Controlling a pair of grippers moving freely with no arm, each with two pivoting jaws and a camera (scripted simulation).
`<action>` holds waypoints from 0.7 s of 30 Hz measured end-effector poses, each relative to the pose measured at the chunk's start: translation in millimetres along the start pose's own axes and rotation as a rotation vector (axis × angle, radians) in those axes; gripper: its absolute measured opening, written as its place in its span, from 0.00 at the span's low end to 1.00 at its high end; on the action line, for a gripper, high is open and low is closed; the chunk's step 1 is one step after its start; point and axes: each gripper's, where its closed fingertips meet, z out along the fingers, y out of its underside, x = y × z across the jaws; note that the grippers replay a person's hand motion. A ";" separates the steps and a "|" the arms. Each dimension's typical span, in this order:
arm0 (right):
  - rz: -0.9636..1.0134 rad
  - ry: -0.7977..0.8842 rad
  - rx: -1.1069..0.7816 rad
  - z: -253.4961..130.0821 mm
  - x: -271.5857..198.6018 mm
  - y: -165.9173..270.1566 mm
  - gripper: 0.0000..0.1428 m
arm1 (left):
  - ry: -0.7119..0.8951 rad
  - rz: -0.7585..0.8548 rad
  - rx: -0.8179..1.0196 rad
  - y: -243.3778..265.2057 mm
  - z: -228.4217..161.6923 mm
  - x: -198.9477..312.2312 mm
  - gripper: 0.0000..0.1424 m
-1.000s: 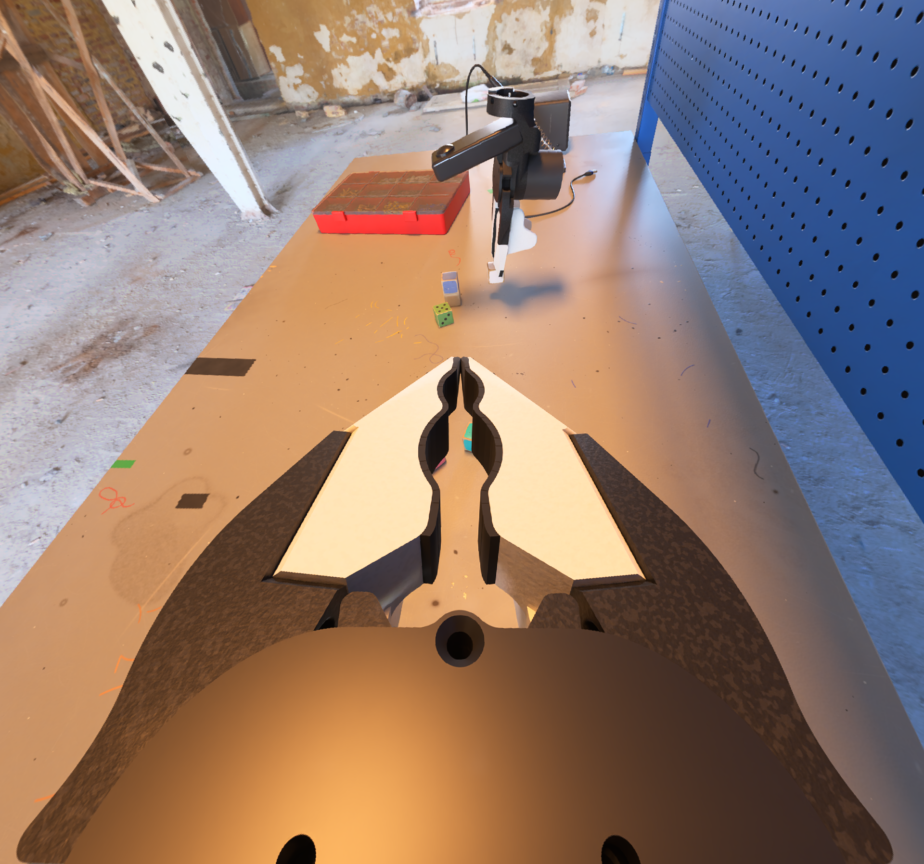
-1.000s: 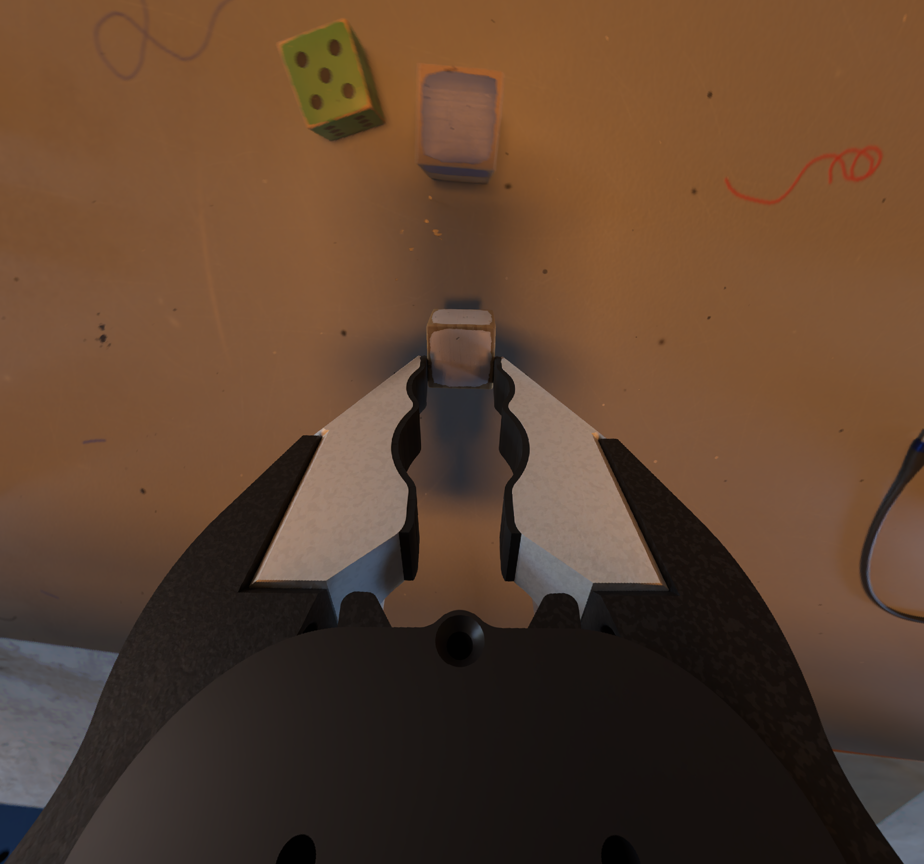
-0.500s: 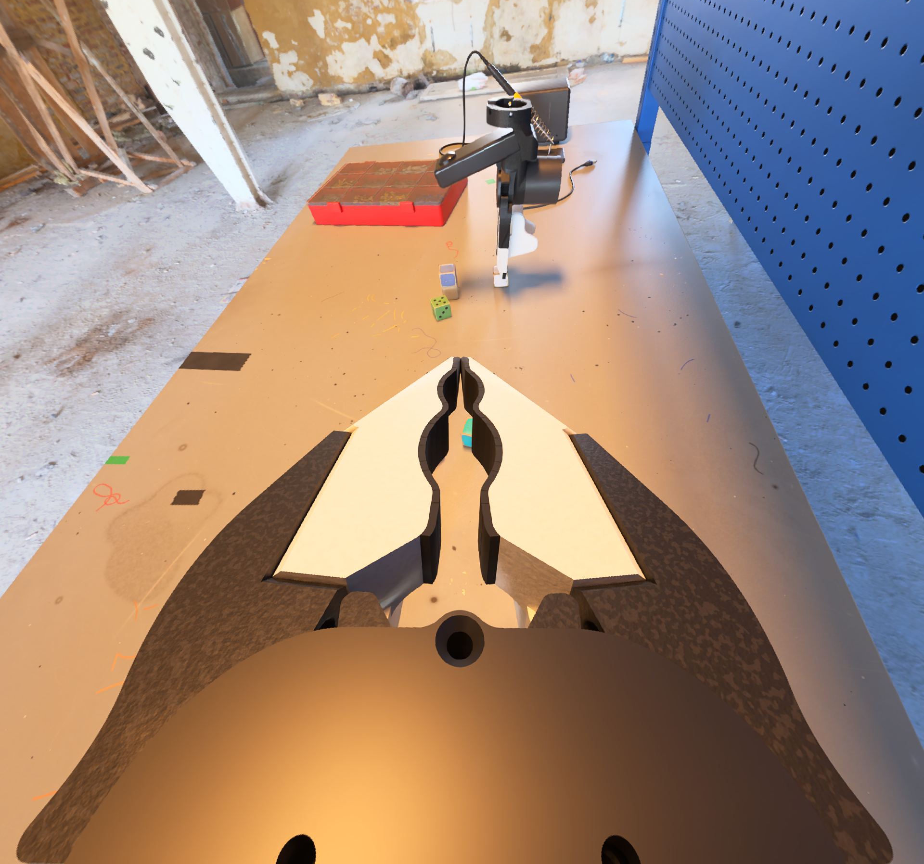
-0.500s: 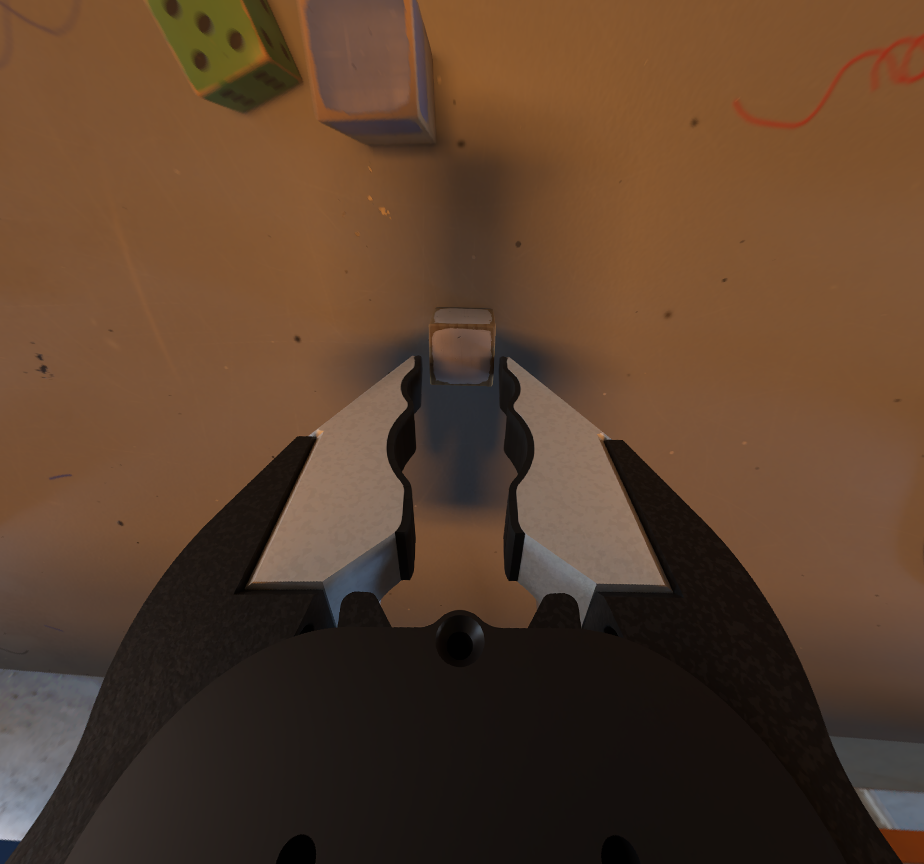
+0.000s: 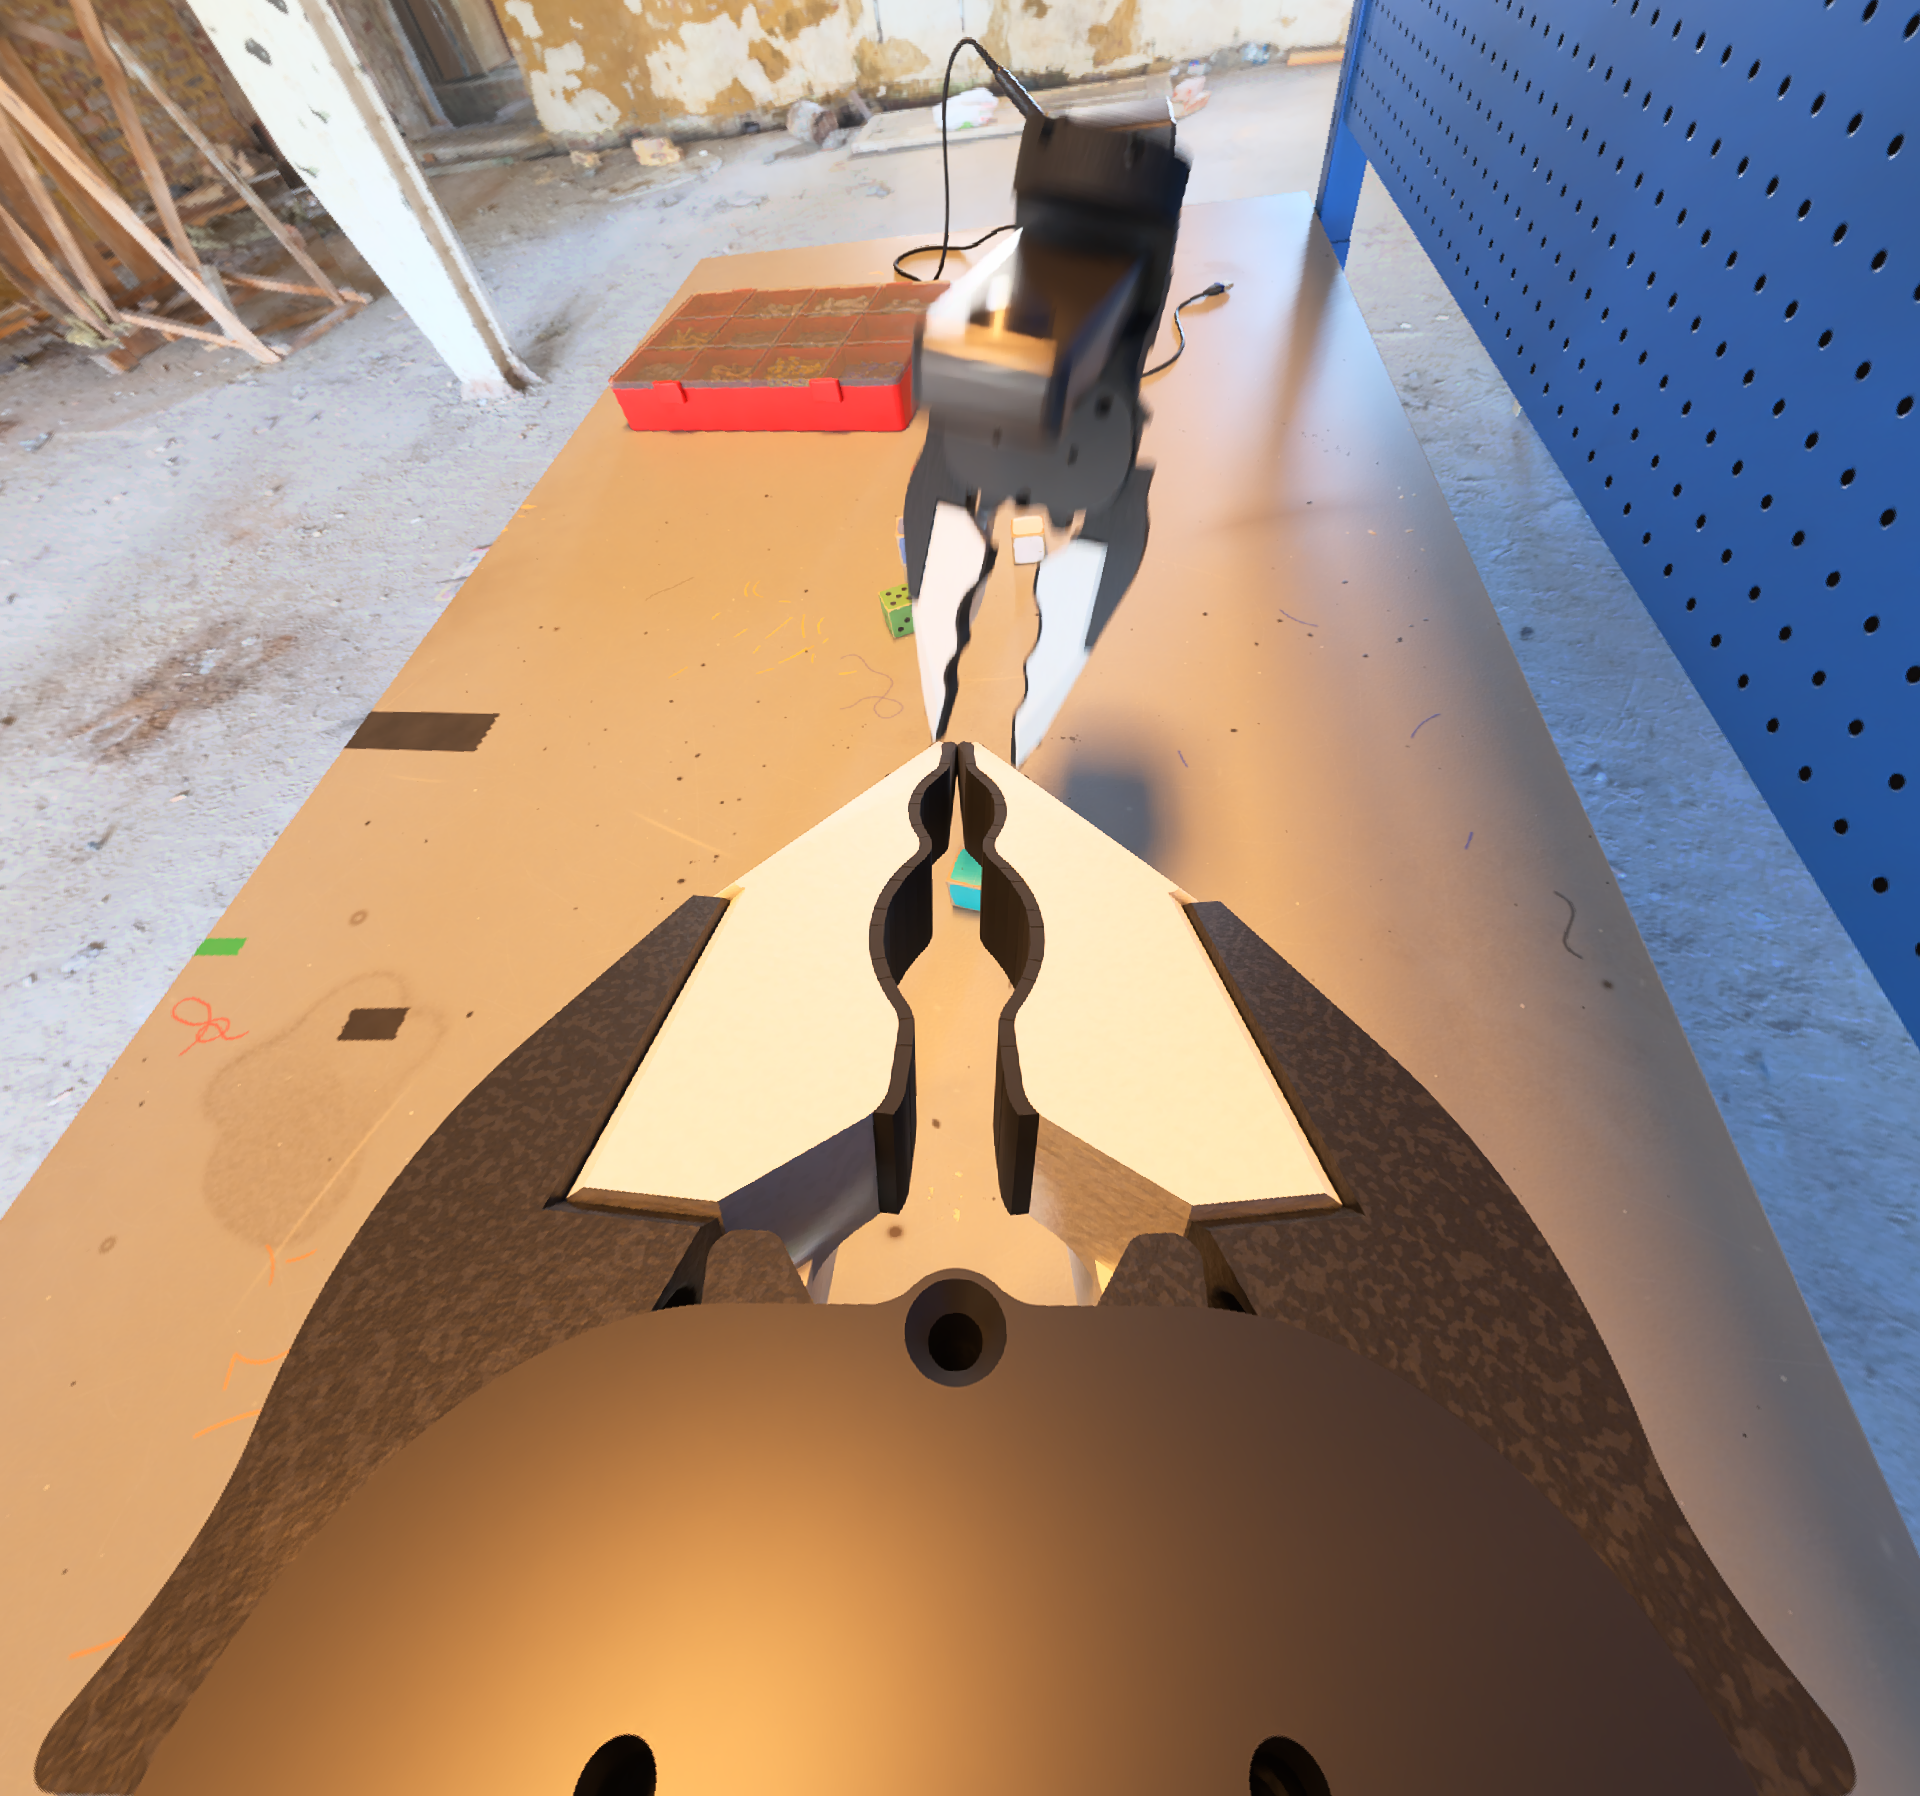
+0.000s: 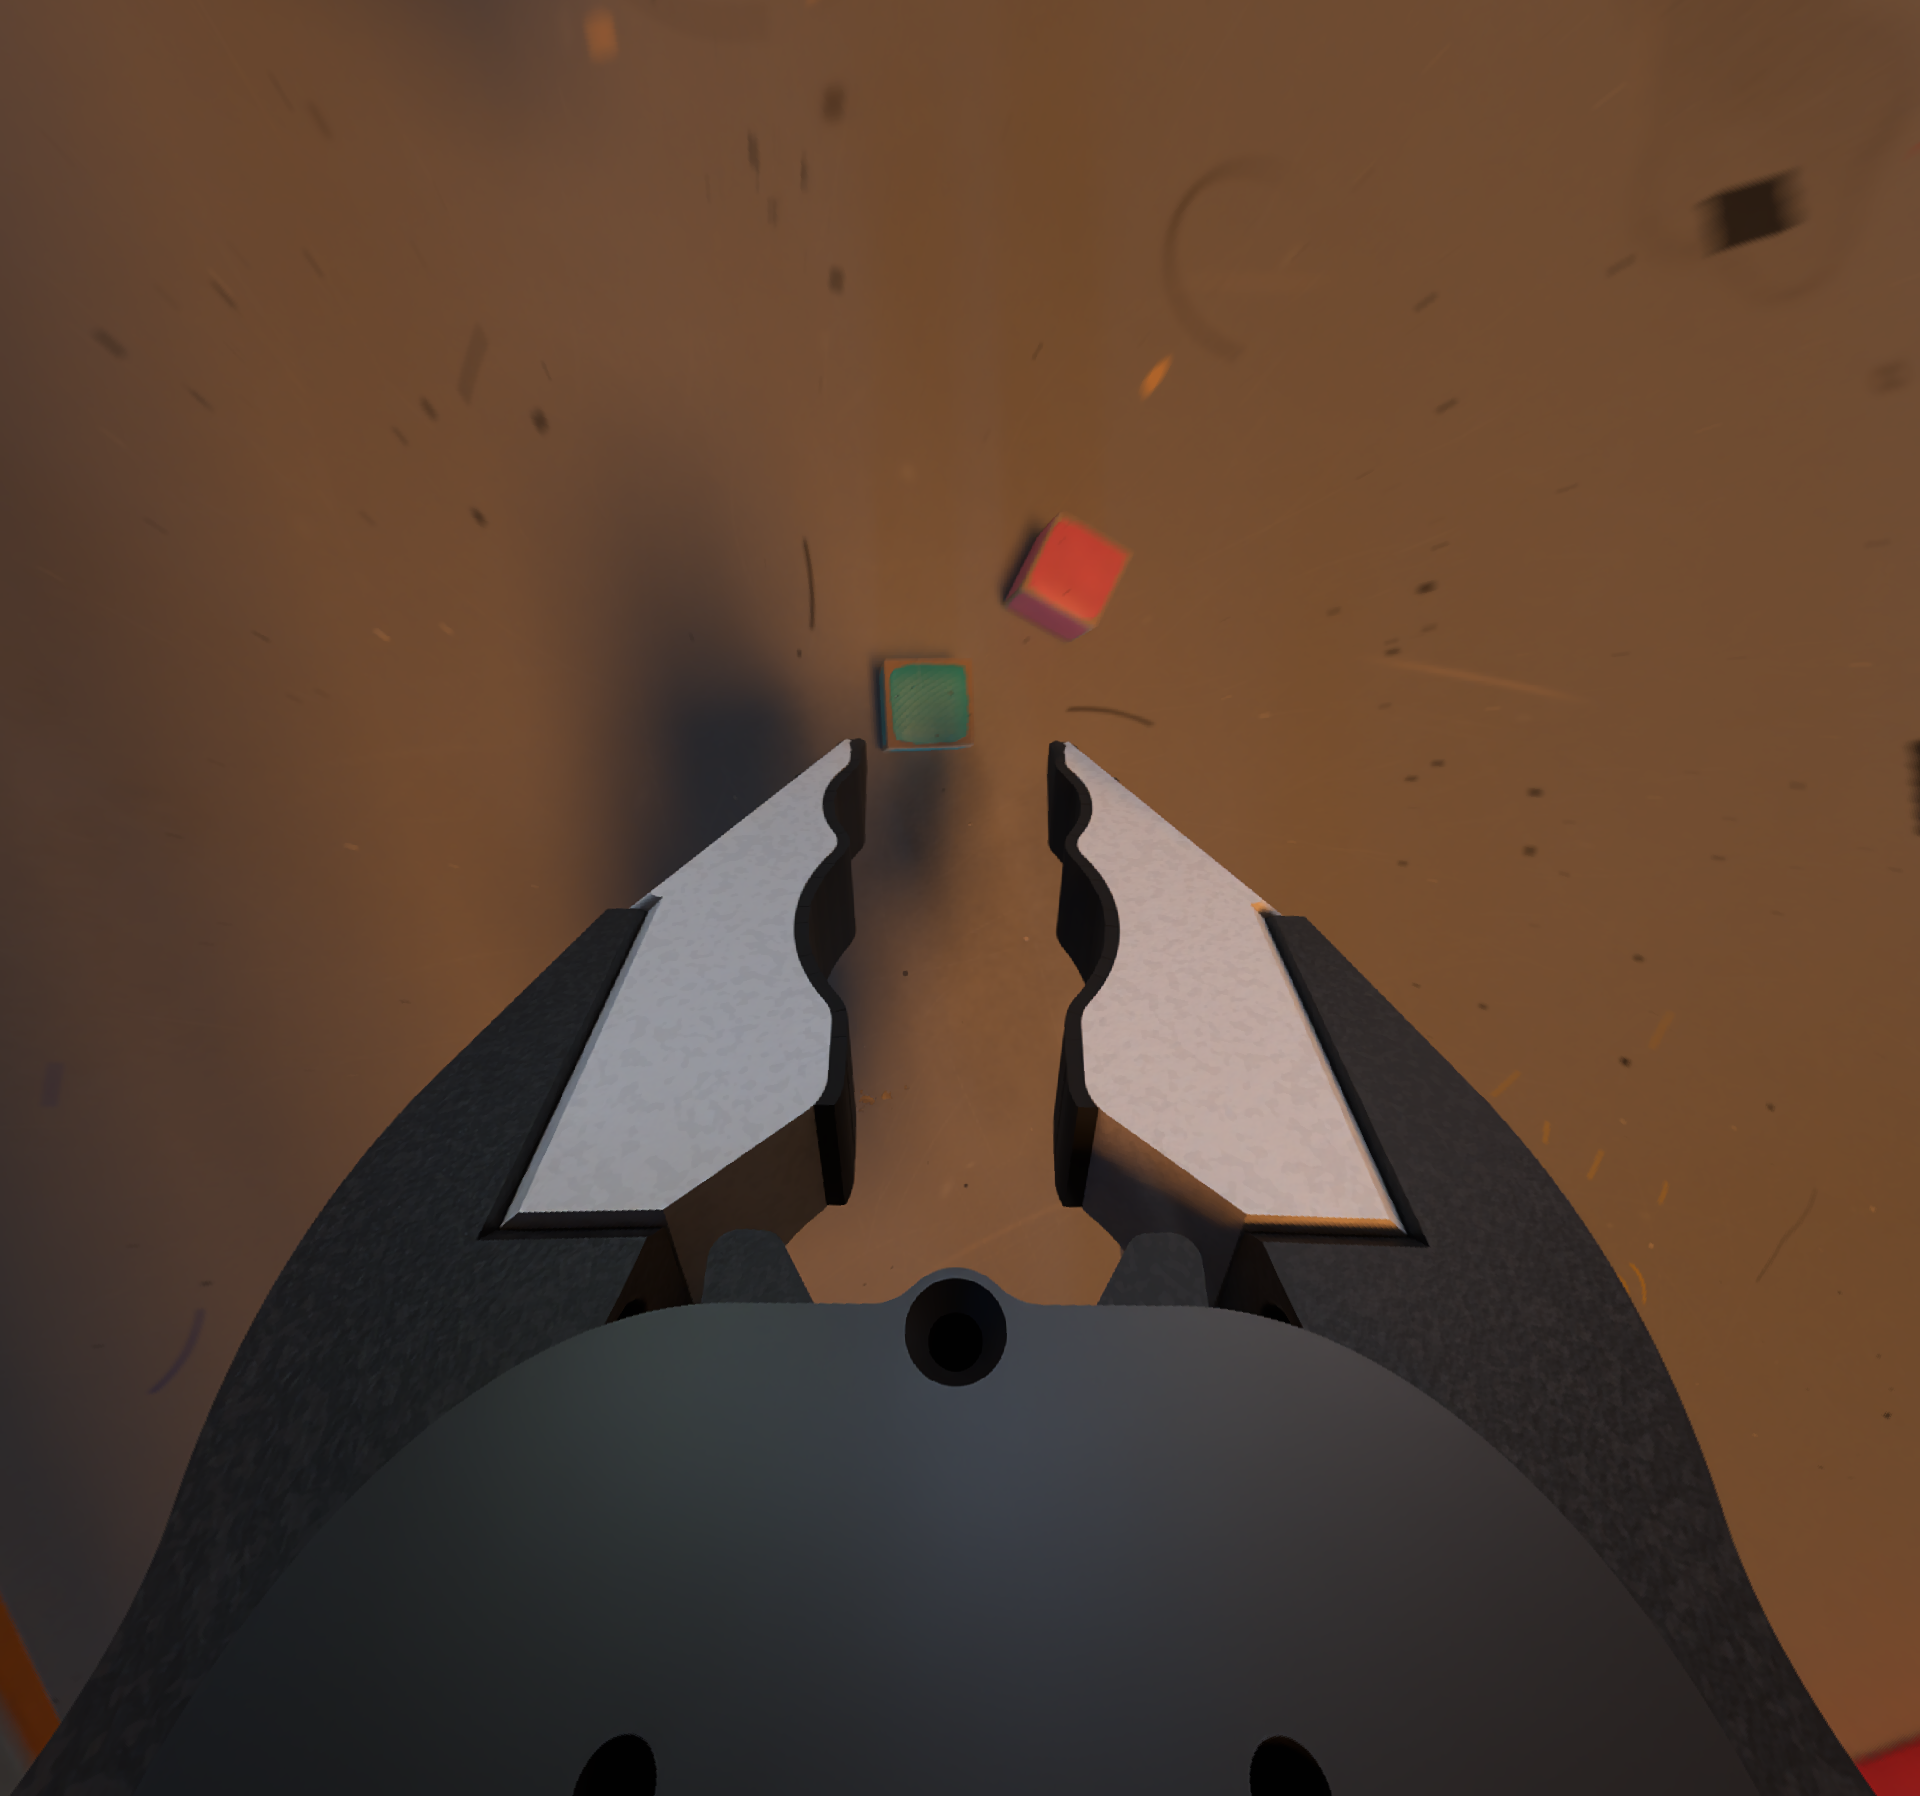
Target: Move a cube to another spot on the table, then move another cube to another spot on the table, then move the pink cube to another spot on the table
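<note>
Small teal-green hard-edged cube (image 6: 926,704) on brown table (image 6: 416,396): likely light, rigid, smooth; grip across opposite flat sides.

Right gripper (image 6: 954,747) spread wide, empty, above table; cube just beyond left fingertip, off-centre.

Pink-red cube (image 6: 1067,577) near teal one, farther from fingers.

Left gripper (image 5: 956,747) clenched, empty.

Right claw (image 6: 954,744) empty with jaws apart, pointing downward; left claw (image 5: 955,747) with tips together.
</note>
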 end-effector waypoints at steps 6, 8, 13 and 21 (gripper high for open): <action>-0.023 -0.024 -0.254 71.8 -5.3 28.4 0.32 | 0.004 0.016 0.003 -1.6 -1.5 3.2 0.00; -0.019 -0.033 -0.279 79.0 -4.9 32.3 0.32 | 0.003 0.015 0.003 -1.4 -1.9 2.4 0.00; -0.030 -0.072 -0.272 81.6 -10.0 32.4 0.19 | -0.002 0.010 0.008 -1.6 -4.3 0.5 0.00; 0.111 0.238 0.171 -88.7 32.5 -19.2 0.18 | -0.016 0.004 0.023 -2.7 -10.0 -2.4 0.00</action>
